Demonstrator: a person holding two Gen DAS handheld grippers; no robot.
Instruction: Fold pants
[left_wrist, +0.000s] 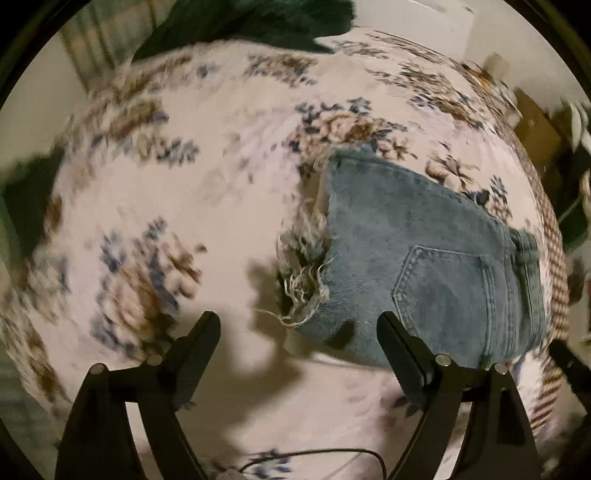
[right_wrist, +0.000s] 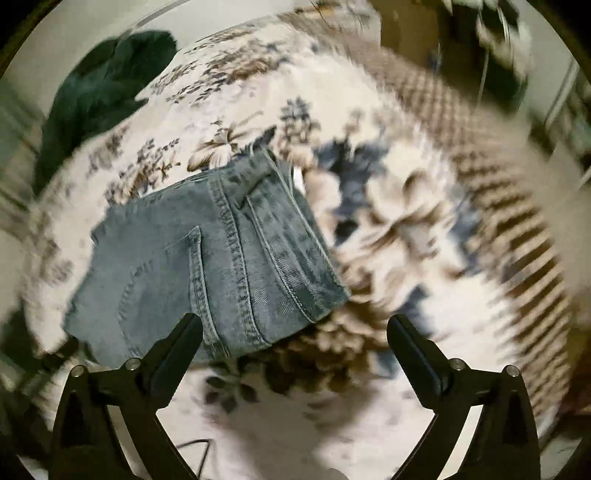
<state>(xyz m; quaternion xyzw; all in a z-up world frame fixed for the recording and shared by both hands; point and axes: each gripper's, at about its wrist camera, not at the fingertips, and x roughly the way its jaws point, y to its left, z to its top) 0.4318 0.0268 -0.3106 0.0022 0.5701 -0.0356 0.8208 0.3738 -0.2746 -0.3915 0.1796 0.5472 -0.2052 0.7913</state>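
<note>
Left gripper (left_wrist: 299, 325) is seen spread wide, nothing held between its fingers; its right fingertip (left_wrist: 388, 325) sits over the near edge of the jeans (left_wrist: 424, 258), contact cannot be told. Right gripper (right_wrist: 294, 326) is likewise spread wide and empty, its left fingertip (right_wrist: 190, 325) over the waistband end of the jeans (right_wrist: 207, 254), the rest of the gap over bare bedspread (right_wrist: 406, 229).

The jeans are found lying on the floral bedspread (left_wrist: 166, 155) of a bed, already folded into a compact stack: back pocket (left_wrist: 443, 288) up, frayed hem (left_wrist: 303, 273) at one end, waistband (right_wrist: 280, 240) at the other. The fold is judged nearly or fully done.

Risks from here:
- Frayed threads could be snagged by the left fingertip if it is swept sideways, and the top layer would be dragged open.
- If only the top layer is pinched at the waistband, the stack could be peeled apart when lifted.
- Layers at the hem end look uneven; a further fold could be made crooked unless edges are aligned first.
- Both views are motion-blurred, so depth to the cloth is poorly judged and a grasp could be closed on bedspread as well as denim.
- A thin cable (left_wrist: 314, 456) is seen near the bed's front edge and could be caught.

A dark green cloth (right_wrist: 103, 81) lies well apart, at the far side.
</note>
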